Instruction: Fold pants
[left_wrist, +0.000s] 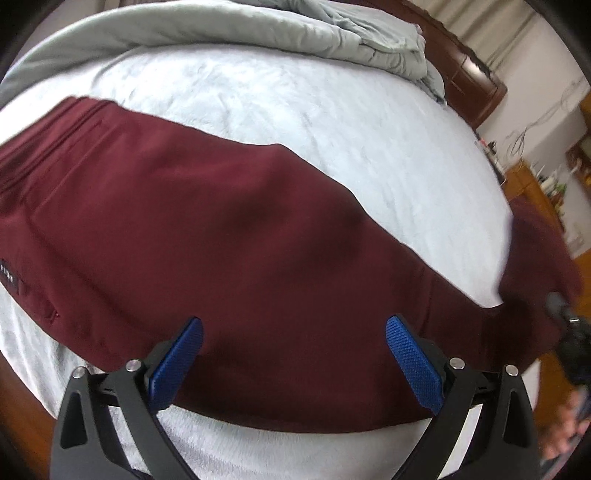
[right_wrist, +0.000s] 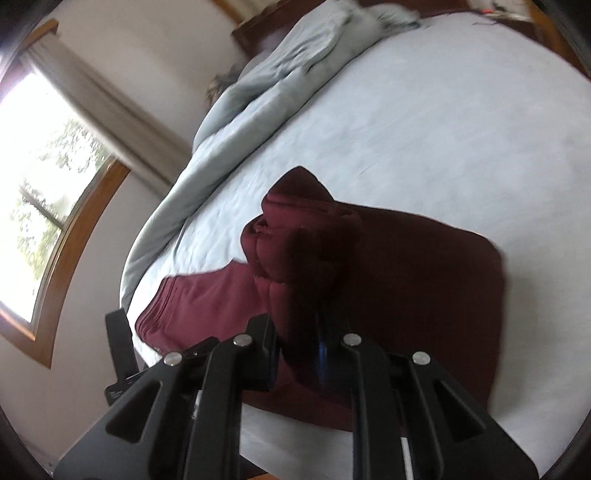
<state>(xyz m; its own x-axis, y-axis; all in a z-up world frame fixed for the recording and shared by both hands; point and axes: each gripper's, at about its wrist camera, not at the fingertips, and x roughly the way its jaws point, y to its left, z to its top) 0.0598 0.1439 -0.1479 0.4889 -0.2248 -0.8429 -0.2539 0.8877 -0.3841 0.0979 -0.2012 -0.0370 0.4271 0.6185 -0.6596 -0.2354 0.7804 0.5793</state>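
Dark red pants lie across the pale bed sheet, waistband at the far left. My left gripper hangs open over the pants' near edge, its blue pads spread wide with nothing between them. In the right wrist view my right gripper is shut on a bunched end of the pants, lifted above the rest of the garment. At the right edge of the left wrist view that raised cloth and the other gripper show, blurred.
A crumpled grey duvet lies along the far side of the bed. A brown wooden headboard and wooden furniture stand to the right. A window with a curtain is beside the bed. A black device shows near the bed edge.
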